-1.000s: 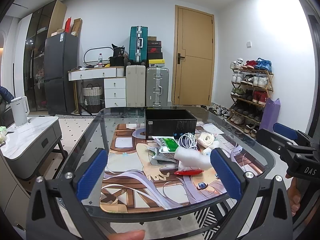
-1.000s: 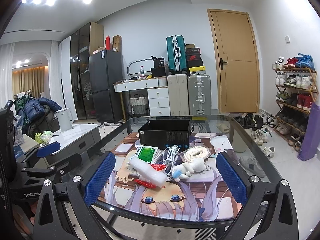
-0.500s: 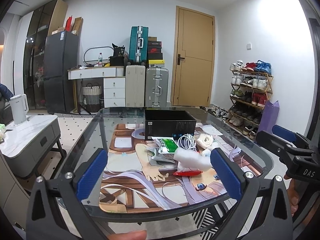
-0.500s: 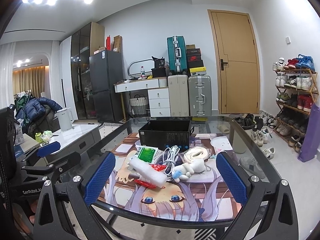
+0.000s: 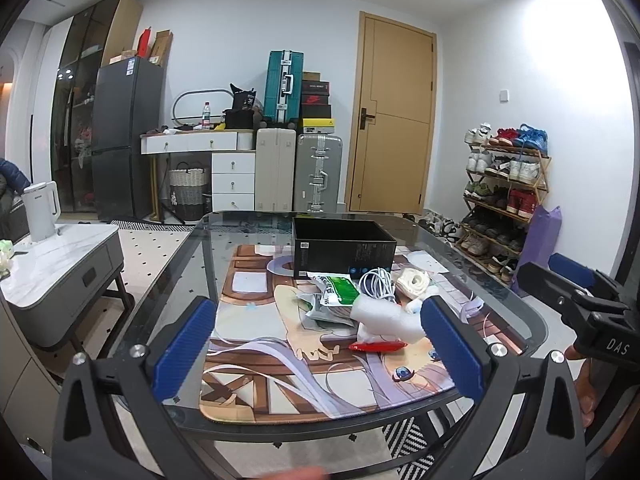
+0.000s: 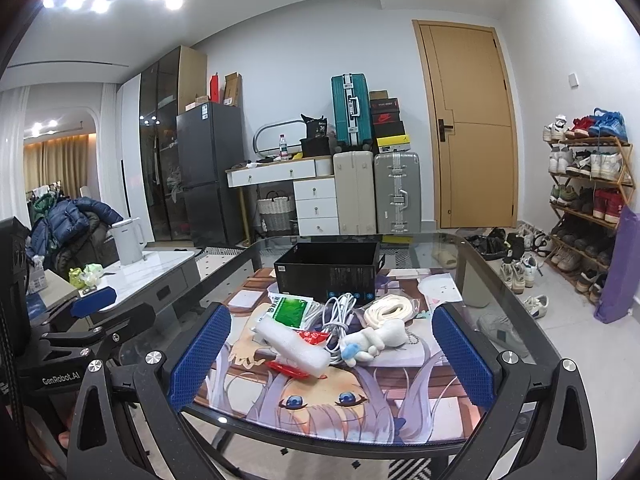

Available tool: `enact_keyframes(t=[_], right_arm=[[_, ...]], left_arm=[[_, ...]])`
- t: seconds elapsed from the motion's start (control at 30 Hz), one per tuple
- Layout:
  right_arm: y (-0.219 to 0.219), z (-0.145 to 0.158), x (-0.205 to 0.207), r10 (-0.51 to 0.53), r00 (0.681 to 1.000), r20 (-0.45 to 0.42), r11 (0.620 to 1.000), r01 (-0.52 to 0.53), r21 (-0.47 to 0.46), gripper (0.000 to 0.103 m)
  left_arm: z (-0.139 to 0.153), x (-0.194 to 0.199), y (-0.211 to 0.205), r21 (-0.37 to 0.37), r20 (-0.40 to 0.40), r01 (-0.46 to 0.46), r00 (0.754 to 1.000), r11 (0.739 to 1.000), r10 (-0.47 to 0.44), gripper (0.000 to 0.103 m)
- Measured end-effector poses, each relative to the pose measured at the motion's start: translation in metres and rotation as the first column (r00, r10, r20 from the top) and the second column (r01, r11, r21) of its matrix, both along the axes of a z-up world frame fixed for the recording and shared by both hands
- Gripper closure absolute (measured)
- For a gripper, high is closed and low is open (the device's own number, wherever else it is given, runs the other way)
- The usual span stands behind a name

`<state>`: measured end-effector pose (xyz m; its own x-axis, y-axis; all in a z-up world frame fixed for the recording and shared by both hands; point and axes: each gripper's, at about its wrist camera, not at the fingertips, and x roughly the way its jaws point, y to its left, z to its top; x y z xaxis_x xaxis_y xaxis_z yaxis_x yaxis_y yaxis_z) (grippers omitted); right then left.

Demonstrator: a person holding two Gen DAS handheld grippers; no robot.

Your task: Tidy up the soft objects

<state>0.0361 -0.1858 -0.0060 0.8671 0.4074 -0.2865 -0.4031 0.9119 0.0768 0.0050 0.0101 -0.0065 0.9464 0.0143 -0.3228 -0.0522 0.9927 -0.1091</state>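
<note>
A pile of soft things lies mid-table on the printed mat (image 5: 260,360): a white foam roll (image 5: 384,318) (image 6: 292,344), a green-and-white packet (image 5: 334,290) (image 6: 290,310), a coiled white cable (image 5: 376,282) (image 6: 340,312), a cream strap coil (image 5: 416,280) (image 6: 390,308), a white plush toy (image 6: 372,340) and a red packet (image 5: 378,345) (image 6: 288,368). Just behind the pile stands an open black box (image 5: 344,252) (image 6: 328,272). My left gripper (image 5: 318,346) and right gripper (image 6: 332,356) are both open, empty, and held short of the pile near the table's front edge.
The glass table (image 5: 192,248) has rounded edges. A low marble-topped cabinet (image 5: 60,264) with a white kettle (image 5: 40,210) stands to the left. A shoe rack (image 5: 504,184) and a purple bag (image 5: 538,248) stand on the right, suitcases and a door beyond.
Both views have shifted only slightly. The grippers stay open and the pile has not moved.
</note>
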Motion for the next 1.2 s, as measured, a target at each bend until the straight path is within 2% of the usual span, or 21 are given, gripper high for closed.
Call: enact_keyframes(t=[0.2,0.4,0.57,0.67,0.8,0.93,1.07,1.2], right_arm=[[-0.001,0.0,-0.001,0.016,1.0,-0.002,1.0,-0.016,-0.003,0.0],[0.0,0.01,0.012,0.014,1.0,-0.011,1.0,-0.015,-0.019,0.001],[0.006,0.022,0.04,0.002,1.0,-0.005,0.994,-0.003,-0.108,0.0],[0.01,0.025,0.064,0.007,0.999,-0.034,0.988,-0.013,-0.153,0.0],[0.008,0.026,0.104,0.004,0.992,-0.124,0.988,-0.023,-0.151,0.0],[0.008,0.025,0.137,-0.016,0.988,-0.156,0.982,-0.013,-0.187,0.0],[0.012,0.013,0.163,-0.014,0.976,-0.216,0.972,-0.037,-0.231,0.0],[0.011,-0.007,0.185,-0.098,0.953,-0.287,0.953,0.007,-0.302,0.0]], left_arm=[[0.0,0.002,0.005,-0.029,-0.009,-0.019,1.0,0.999,0.018,0.0],[0.001,0.007,0.001,-0.005,-0.031,-0.008,0.999,1.0,0.008,0.0],[0.009,0.033,0.0,0.012,-0.102,0.025,0.995,1.0,-0.024,0.0],[0.012,0.056,-0.004,0.015,-0.171,0.054,0.984,0.998,-0.051,0.0],[0.012,0.093,-0.01,0.042,-0.254,0.094,0.964,0.995,-0.08,0.0],[0.006,0.125,-0.008,0.054,-0.315,0.105,0.946,0.993,-0.082,0.0],[-0.004,0.138,-0.01,0.044,-0.36,0.106,0.929,0.993,-0.084,0.0],[-0.016,0.142,-0.023,0.022,-0.415,0.152,0.901,0.988,-0.129,0.0]])
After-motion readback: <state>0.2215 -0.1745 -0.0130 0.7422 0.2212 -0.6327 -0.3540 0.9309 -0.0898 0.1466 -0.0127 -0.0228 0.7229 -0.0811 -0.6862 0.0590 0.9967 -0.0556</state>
